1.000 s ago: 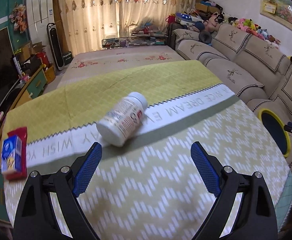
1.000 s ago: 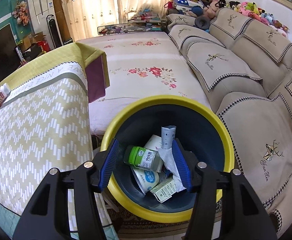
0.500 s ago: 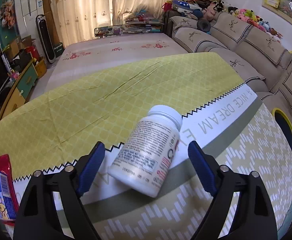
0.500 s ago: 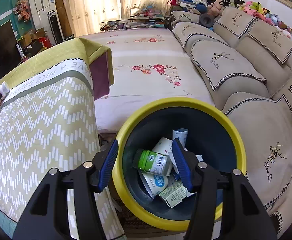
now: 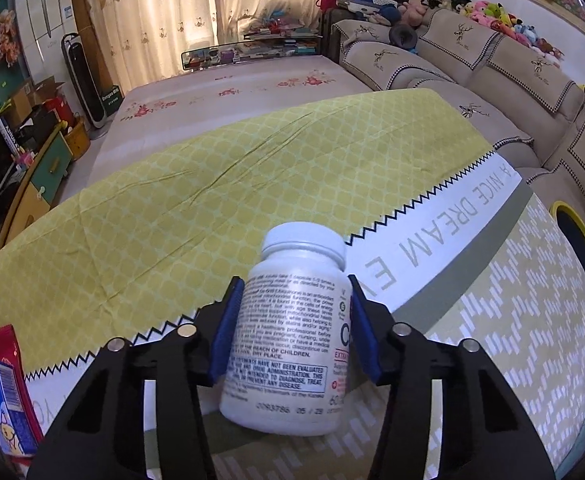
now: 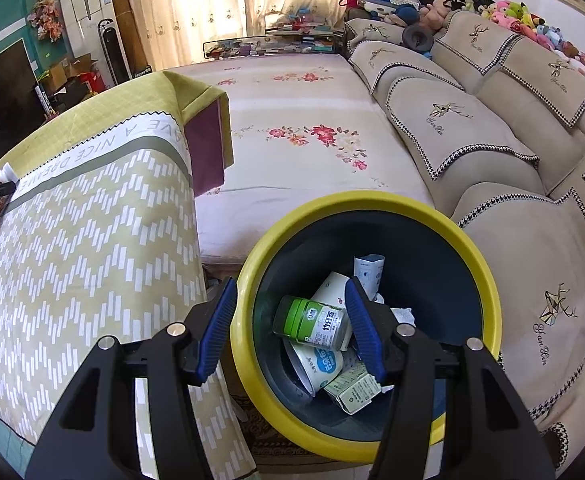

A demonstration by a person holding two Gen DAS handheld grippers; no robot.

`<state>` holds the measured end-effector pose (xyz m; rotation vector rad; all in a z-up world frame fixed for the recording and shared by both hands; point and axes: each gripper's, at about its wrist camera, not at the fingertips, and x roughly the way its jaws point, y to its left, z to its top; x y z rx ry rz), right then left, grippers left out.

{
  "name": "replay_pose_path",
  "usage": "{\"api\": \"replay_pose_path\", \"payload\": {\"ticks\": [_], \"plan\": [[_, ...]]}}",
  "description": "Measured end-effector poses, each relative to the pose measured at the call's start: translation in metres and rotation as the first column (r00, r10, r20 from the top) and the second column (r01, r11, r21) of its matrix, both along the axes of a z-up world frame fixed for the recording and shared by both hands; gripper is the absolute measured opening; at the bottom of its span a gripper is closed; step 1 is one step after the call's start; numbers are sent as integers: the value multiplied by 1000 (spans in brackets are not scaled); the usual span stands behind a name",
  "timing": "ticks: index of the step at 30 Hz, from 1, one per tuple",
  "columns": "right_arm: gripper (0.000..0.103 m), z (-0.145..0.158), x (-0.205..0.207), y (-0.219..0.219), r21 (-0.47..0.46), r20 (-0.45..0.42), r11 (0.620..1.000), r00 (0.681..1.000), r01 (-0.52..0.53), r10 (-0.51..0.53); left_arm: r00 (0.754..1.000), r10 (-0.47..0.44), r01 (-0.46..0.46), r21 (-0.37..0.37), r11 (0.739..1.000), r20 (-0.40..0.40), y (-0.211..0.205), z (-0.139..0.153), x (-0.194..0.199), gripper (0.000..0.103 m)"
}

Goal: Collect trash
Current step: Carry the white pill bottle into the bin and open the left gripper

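Note:
A white pill bottle (image 5: 292,328) lies on the yellow-green tablecloth (image 5: 172,220), cap pointing away. My left gripper (image 5: 290,328) is shut on the bottle's body, blue pads against both sides. The bottle shows small at the far left in the right wrist view (image 6: 0,184). My right gripper (image 6: 292,320) is open and empty, hovering over the near rim of a yellow-rimmed dark blue bin (image 6: 488,280) that holds a green-capped jar (image 6: 312,322), cups and cartons.
A red and blue snack packet (image 5: 4,396) lies at the table's left edge. The bin's rim (image 5: 572,220) shows off the table's right edge. A floral-covered bed (image 6: 312,120) and beige sofa (image 6: 492,128) lie beyond.
My left gripper moved forward over the pill bottle and shut on it. My right gripper drifted slightly left over the bin's rim and stayed open.

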<state>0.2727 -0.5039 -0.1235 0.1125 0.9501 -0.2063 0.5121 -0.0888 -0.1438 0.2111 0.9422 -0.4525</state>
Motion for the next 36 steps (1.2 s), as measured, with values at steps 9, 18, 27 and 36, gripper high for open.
{"api": "replay_pose_path", "payload": {"ticks": [9, 18, 27, 36], "plan": [[53, 13, -27, -5, 22, 54, 1000, 999, -3, 2, 999, -40, 40, 11, 999, 18, -41, 22, -59, 48], [53, 23, -76, -31, 55, 117, 998, 992, 37, -44, 978, -207, 207, -14, 978, 17, -143, 49, -134, 48], [54, 22, -142, -69, 83, 159, 991, 980, 107, -119, 891, -454, 454, -27, 891, -20, -298, 50, -207, 48], [54, 12, -188, -102, 135, 172, 974, 964, 182, -204, 829, -557, 557, -12, 830, -53, -409, 40, -241, 48]]}}
